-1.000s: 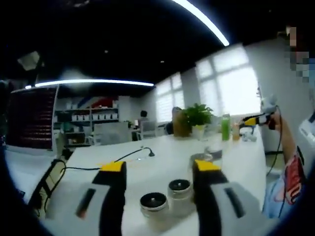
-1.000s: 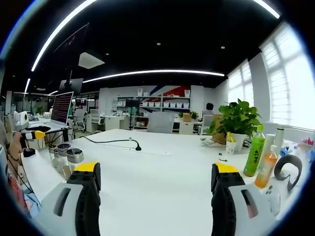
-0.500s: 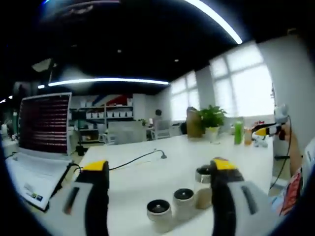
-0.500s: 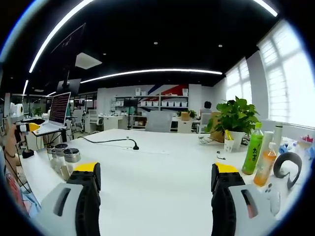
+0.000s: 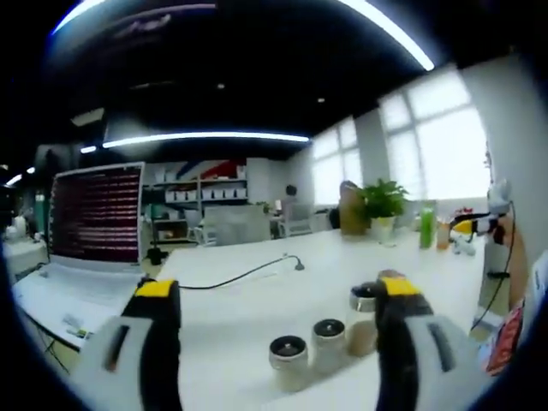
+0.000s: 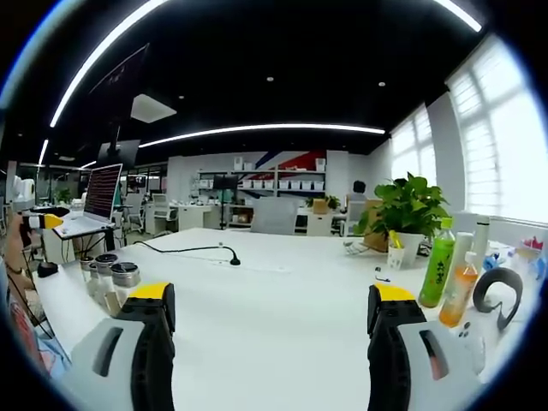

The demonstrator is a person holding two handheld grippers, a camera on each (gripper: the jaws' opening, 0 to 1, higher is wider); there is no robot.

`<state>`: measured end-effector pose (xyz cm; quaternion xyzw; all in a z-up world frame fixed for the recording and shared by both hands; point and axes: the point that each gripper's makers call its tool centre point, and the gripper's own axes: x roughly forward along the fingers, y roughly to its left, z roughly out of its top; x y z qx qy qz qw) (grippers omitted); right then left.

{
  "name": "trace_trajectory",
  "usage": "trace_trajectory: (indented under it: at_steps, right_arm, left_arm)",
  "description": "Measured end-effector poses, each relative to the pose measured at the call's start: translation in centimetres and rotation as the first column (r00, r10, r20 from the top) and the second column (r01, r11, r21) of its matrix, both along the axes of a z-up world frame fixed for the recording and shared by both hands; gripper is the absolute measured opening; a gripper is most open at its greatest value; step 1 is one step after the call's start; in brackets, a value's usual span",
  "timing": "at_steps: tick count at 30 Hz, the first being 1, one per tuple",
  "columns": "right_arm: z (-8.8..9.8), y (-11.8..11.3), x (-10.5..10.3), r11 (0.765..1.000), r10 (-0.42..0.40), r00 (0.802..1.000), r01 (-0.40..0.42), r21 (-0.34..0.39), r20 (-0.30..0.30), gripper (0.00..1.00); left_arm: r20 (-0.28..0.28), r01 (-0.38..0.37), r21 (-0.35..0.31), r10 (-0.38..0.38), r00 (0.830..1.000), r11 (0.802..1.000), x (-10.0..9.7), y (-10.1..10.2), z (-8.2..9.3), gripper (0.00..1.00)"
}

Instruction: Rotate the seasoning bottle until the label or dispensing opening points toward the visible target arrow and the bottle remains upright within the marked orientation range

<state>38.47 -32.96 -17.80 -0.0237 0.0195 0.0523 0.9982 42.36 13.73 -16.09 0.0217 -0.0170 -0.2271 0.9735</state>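
Both tools (image 5: 278, 295) (image 6: 270, 300) open above table (image 6: 282, 317).

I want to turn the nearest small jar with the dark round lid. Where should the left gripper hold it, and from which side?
Probably by its pale side wall just under the lid, coming in level from the front. The nearest small jar stands upright between the left gripper's open jaws, with a second jar close on its right, so squeeze lightly and avoid that neighbour.
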Motion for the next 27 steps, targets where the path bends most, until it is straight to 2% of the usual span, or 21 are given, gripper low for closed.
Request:
trace_trajectory:
  at_steps: [9, 27]
  right_arm:
    - [1.2, -0.4, -0.8, 1.000, -0.021, 0.999, 0.020, 0.020, 0.047, 0.97]
    - [1.4, -0.2, -1.3, 1.000, -0.008, 0.998, 0.008, 0.004, 0.056, 0.98]
  left_arm:
    - [0.015, -0.019, 0.022, 0.019, 1.000, 1.000, -0.4, -0.1, 0.1, 1.00]
    - [0.020, -0.022, 0.027, 0.021, 1.000, 0.999, -0.9, -0.2, 0.3, 1.00]
